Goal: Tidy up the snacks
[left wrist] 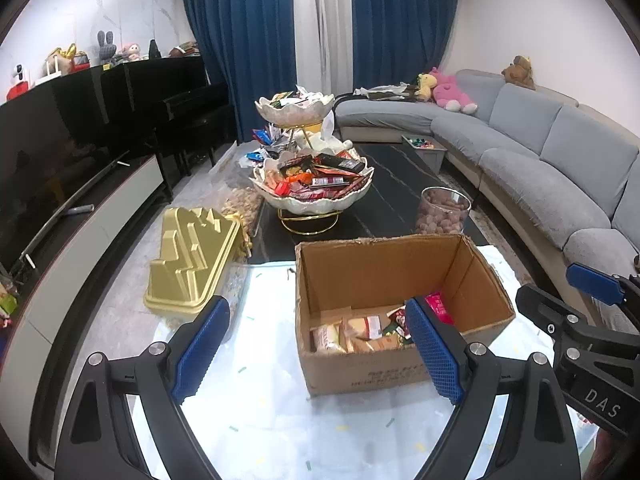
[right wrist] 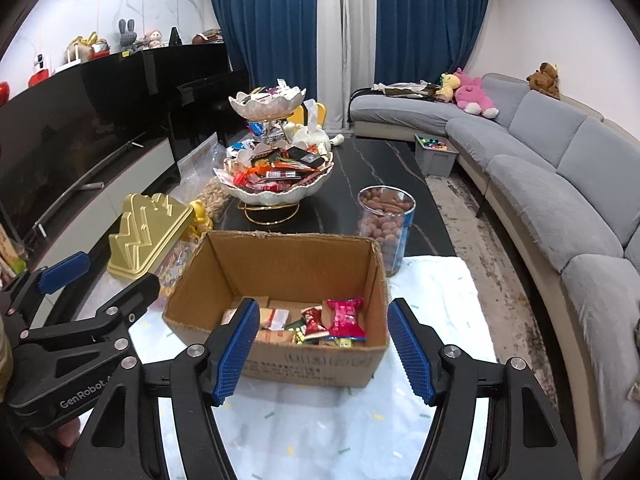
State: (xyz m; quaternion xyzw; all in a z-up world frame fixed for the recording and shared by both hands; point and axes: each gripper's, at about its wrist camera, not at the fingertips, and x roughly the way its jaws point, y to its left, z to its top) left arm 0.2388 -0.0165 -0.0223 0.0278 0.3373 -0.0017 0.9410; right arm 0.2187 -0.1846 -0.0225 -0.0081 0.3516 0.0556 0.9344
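Note:
An open cardboard box stands on the white cloth, holding several snack packets, among them a pink packet and beige packets. Behind it a two-tier shell-shaped snack stand is heaped with wrapped snacks. My left gripper is open and empty, in front of the box's left half. My right gripper is open and empty, in front of the box's near wall. Each gripper shows in the other's view: the right one, the left one.
A gold plastic tray leans left of the box. A clear jar of brown snacks stands behind the box on the right. A grey sofa runs along the right, a TV console along the left. A grey bin sits by the sofa.

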